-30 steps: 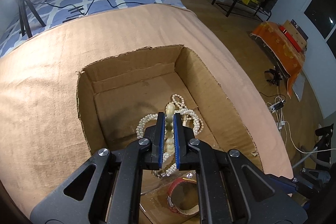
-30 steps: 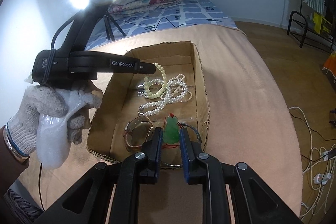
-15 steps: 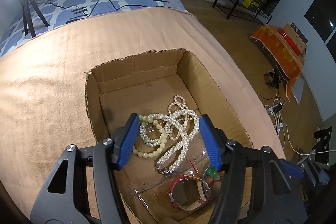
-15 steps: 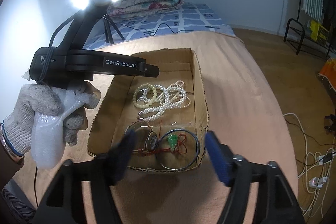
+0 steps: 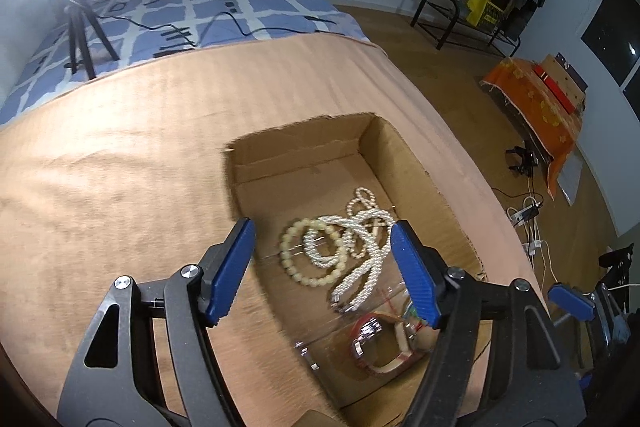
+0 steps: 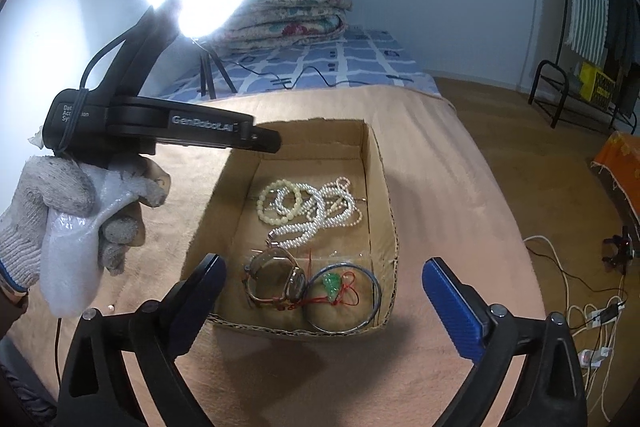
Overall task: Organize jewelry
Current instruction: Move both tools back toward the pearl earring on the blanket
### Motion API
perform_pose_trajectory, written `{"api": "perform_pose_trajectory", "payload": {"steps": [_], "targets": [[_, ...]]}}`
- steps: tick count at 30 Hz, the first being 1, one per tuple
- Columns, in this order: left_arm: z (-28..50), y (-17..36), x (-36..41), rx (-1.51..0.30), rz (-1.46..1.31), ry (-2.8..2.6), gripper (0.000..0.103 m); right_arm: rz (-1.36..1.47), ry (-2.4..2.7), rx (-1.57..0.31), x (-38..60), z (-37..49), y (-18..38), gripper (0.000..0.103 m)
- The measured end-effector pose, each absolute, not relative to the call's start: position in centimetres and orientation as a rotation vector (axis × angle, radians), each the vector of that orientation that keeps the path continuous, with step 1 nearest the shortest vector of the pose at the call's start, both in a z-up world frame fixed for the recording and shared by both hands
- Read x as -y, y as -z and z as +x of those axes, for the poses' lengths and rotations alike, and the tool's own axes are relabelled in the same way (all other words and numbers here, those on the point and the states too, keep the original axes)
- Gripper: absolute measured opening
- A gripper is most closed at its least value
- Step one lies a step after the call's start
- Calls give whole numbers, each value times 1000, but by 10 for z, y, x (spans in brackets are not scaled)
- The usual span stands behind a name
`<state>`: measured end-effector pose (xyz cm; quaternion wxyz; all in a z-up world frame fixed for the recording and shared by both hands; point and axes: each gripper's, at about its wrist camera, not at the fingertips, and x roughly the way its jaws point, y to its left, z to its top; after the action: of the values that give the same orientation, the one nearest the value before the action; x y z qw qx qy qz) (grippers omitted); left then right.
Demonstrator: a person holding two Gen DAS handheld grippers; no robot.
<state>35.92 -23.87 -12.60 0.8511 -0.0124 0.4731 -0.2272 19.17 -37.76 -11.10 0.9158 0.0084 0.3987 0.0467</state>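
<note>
Both grippers, left (image 5: 320,267) and right (image 6: 324,303), jaws just opened wide, empty; lift straight clear of the box (image 6: 384,211), avoiding the beads (image 6: 308,207).

Matt, rough-edged corrugated cardboard box (image 6: 382,187). Glossy pearl strands (image 6: 320,211) inside; shiny metal bangle (image 6: 374,301); translucent green pendant (image 6: 331,283) on red cord. Tan ribbed cloth (image 6: 440,187) on bed. Knit fabric glove (image 6: 48,195). Hand-held gripper (image 6: 324,303): matt black plastic, ribbed blue pads.
</note>
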Motion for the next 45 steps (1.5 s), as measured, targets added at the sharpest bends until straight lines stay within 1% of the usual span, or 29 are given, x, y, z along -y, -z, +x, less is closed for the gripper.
{"api": "perform_pose_trajectory", "payload": {"steps": [17,20,23,24,26,27,29,30,32,34,36,37,38,45], "targets": [[329,101,107,-938,-42,406,72,-5,-196,-733,330,170,76,100],[321,103,86,-940,-48,399,72,-17,-223,-729,317,166,73,97],[313,110,69,-950,-44,397,72,-31,-250,-729,303,162,71,93],[309,113,64,-953,-39,400,71,-32,-261,-731,298,161,71,90],[304,120,58,-967,-27,405,60,-32,-278,-735,289,159,72,85],[301,124,54,-976,-21,408,58,-32,-293,-741,283,158,73,82],[294,132,49,-993,-14,416,48,-34,-317,-752,274,157,76,77],[291,136,47,-1002,-10,422,47,-35,-331,-763,268,157,79,74],[288,143,43,-1017,-5,431,39,-30,-358,-781,259,155,85,69],[283,149,40,-1029,-8,441,37,-25,-389,-805,248,154,92,60],[280,155,35,-1037,-14,453,37,-19,-417,-830,238,153,100,56],[278,159,33,-1042,-15,461,32,-12,-435,-845,231,152,105,52],[277,162,32,-1048,-14,466,29,-8,-446,-854,227,151,108,51],[269,187,28,-1100,-29,501,28,-6,-509,-918,190,144,140,41]]}}
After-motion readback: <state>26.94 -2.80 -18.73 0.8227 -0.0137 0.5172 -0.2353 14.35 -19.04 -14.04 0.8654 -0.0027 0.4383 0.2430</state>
